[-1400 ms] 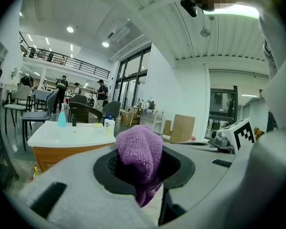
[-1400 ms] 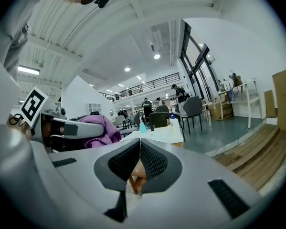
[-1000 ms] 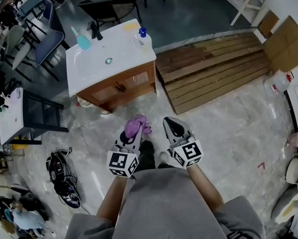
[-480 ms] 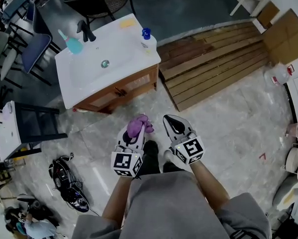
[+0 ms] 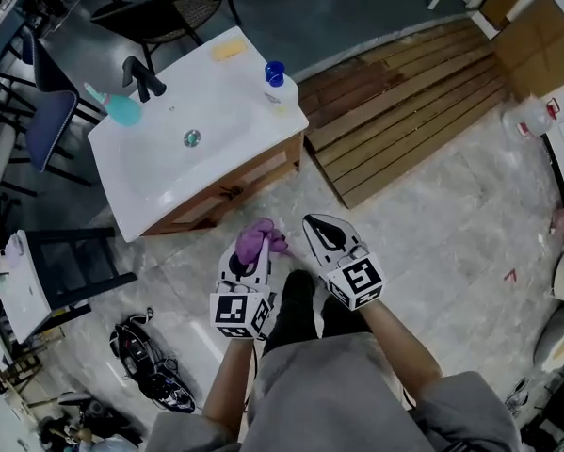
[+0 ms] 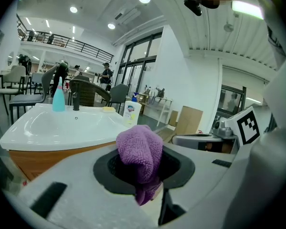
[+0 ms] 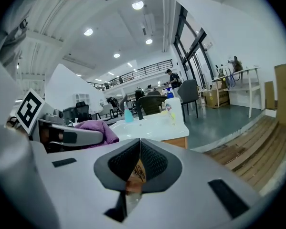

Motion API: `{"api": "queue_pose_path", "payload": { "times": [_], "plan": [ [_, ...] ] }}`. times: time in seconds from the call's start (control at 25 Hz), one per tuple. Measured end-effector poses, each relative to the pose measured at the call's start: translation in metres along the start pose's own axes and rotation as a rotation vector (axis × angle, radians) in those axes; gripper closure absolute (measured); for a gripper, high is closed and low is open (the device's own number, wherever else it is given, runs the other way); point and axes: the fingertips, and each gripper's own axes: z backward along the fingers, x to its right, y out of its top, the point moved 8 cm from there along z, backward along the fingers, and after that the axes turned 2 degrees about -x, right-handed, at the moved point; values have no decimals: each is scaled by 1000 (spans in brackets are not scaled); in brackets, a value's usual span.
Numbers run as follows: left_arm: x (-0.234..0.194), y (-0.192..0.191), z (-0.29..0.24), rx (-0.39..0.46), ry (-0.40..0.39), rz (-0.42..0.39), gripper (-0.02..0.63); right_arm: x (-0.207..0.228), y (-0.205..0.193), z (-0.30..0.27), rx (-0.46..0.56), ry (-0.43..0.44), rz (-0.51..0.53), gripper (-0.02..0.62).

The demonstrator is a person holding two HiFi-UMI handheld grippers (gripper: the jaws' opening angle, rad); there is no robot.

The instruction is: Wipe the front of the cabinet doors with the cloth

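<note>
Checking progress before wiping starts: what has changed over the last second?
The sink cabinet looks larger and nearer in the head view; it has been approached. Nothing taken or released: the left gripper stays shut on the purple cloth, the right gripper shut and empty.

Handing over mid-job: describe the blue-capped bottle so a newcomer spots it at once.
Find the white sink top on the wooden cabinet. The bottle stands upright at the corner nearest the wooden slat platform, away from the black faucet. It is white with a blue cap, unlike the teal bottle beside the faucet.

Fuzzy cloth (image 6: 140, 149), glossy basin (image 5: 169, 158), wooden cabinet (image 5: 239, 186)
</note>
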Motion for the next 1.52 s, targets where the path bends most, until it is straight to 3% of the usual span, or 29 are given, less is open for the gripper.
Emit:
{"api": "queue_pose_path", "payload": {
  "times": [0.4,0.72,1.08,1.52],
  "plan": [
    [-12,-31,-46,-13,77,-38,511,47,-29,-30,8,39,1,586],
    [-26,-61,-77,14,203,-58,511,81,-62,-49,27,115,11,586],
    [-47,-105,-94,11,309,-72,511,92,-103,-70,25,151,4,586],
    [-83,-127,-105,37,377,-72,511,82,-130,-105,46,141,-13,586]
  ]
}}
